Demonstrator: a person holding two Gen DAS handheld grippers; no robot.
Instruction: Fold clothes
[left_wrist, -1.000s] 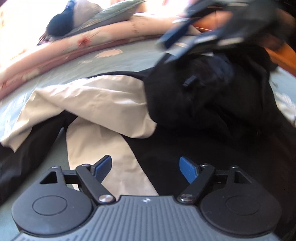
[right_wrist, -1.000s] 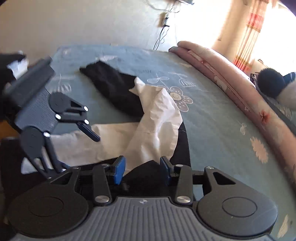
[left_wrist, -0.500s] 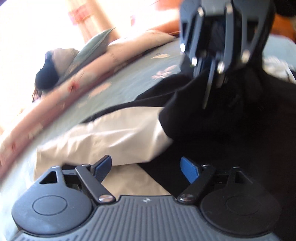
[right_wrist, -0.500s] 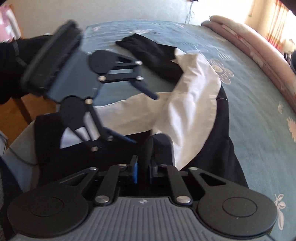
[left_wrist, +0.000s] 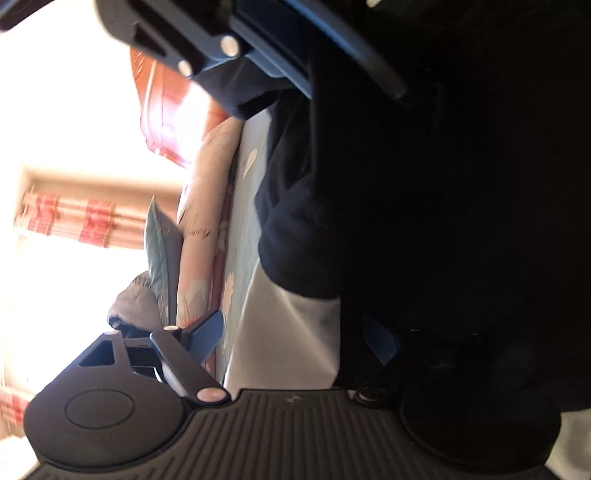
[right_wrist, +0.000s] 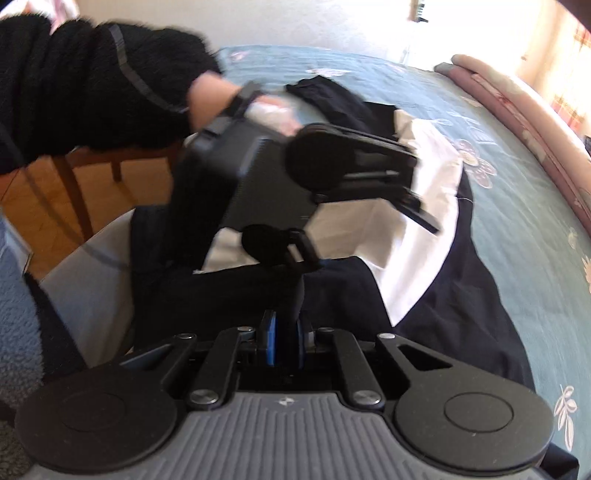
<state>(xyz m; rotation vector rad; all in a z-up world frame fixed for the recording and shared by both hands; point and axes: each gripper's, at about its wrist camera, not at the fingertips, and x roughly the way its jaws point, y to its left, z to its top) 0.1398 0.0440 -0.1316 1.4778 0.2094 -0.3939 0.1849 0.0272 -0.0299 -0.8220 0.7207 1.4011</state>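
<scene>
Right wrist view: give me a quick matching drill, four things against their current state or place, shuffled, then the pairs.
Things:
1. right gripper
2. left gripper
3. black-and-white garment
4. rolled pink quilt

States:
A. along the far edge of the bed
B. open, fingers spread over the cloth
C. shut on a pinch of black fabric
D. spread on the blue bedspread

Pairs: 1-C, 2-B, 3-D, 4-A

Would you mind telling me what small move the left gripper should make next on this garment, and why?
Probably close the left gripper on the black-and-white garment. Its fingers stand wide apart with cloth lying between them, while the right gripper is already shut on a black fold, so a second grip seems needed before lifting to fold over the bed.
</scene>
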